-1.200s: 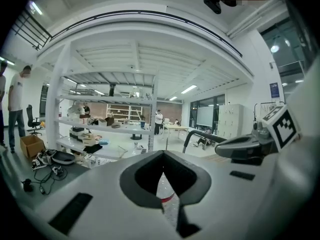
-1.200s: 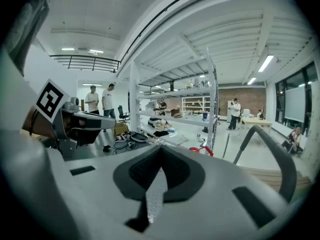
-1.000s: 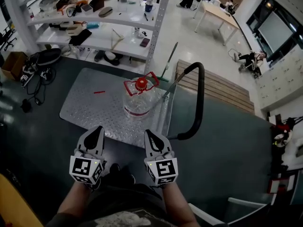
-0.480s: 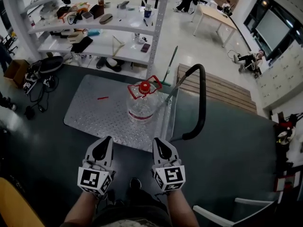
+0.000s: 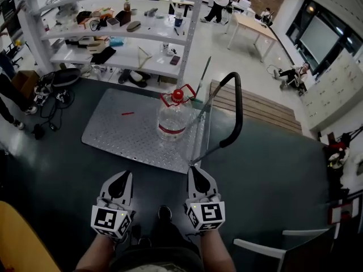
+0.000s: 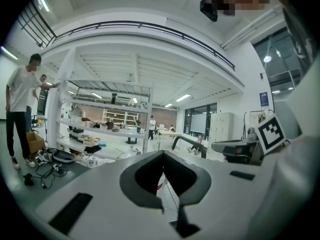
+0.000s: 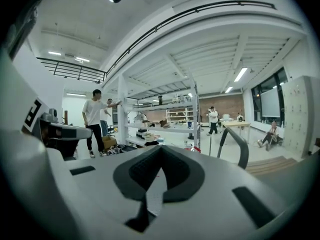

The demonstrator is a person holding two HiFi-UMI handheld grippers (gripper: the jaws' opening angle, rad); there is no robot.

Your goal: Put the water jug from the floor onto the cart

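We hold the left gripper and the right gripper side by side, low over the dark floor, both with jaws pressed together on nothing. Ahead and well apart from them, the red-capped water jug stands upright on the cart, near its black handle.

One water jug, one metal cart, one small red item on its deck, one white shelving rack, and two grippers: left gripper, right gripper.
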